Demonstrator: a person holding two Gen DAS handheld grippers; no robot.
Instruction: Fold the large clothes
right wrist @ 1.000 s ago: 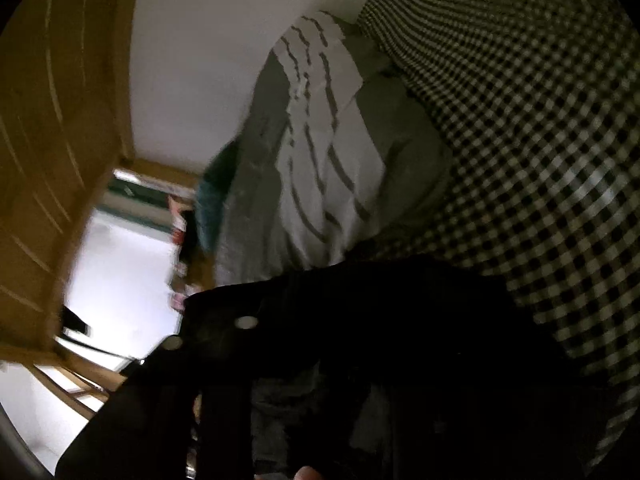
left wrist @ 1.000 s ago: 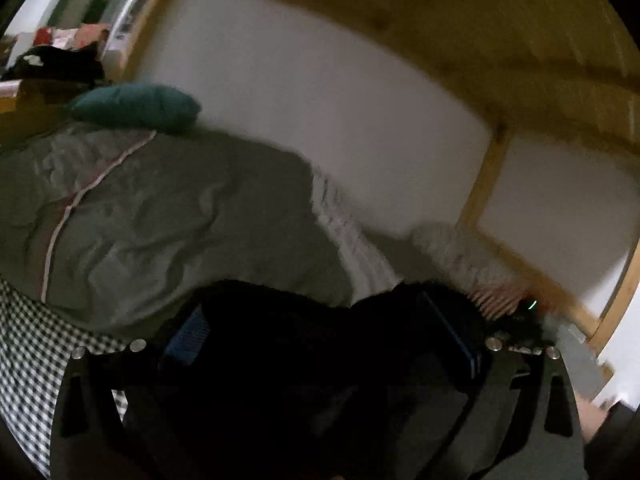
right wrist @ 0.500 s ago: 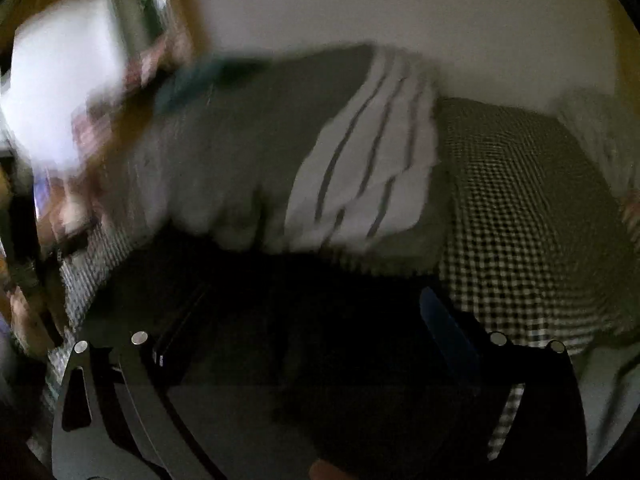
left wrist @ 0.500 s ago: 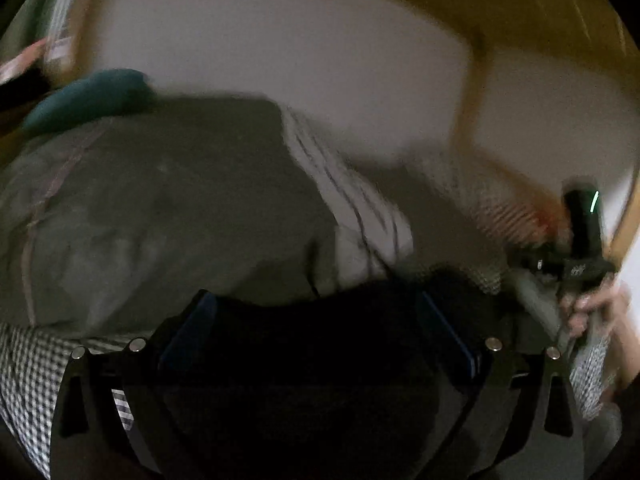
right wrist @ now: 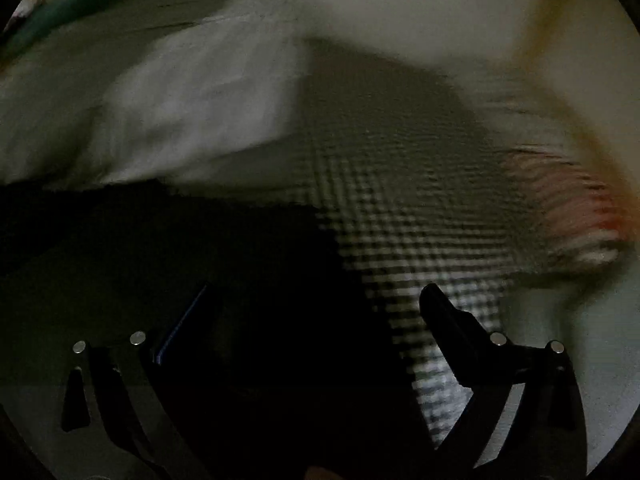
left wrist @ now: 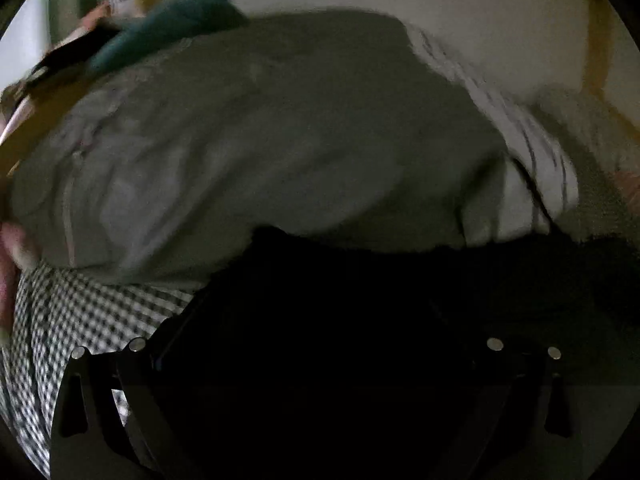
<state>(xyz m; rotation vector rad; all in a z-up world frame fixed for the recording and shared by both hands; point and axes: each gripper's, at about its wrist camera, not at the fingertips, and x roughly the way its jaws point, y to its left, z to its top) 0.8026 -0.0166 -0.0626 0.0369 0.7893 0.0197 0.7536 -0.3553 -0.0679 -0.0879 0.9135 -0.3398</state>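
A large black garment (left wrist: 360,300) lies on the checked bedsheet (left wrist: 80,320) and fills the lower middle of the left wrist view. My left gripper (left wrist: 316,312) is low over it, pointing downward, with its fingers spread wide. The cloth lies between them, and the right finger is lost in the dark. In the blurred right wrist view the same black garment (right wrist: 200,260) covers the lower left. My right gripper (right wrist: 312,312) stands wide open. Its right finger (right wrist: 440,308) is over the checked sheet (right wrist: 420,200) and its left pad is over the cloth, without pinching it.
A grey duvet (left wrist: 260,140) with a white striped part (left wrist: 540,160) is heaped behind the garment. A teal pillow (left wrist: 172,28) lies at the back left. A pink striped cloth (right wrist: 580,208) sits at the bed's right, near the white wall and wooden frame.
The right view rolled from sideways to upright, and its jaws spread wide off the black cloth. The left gripper tipped down and came closer to the garment and duvet.
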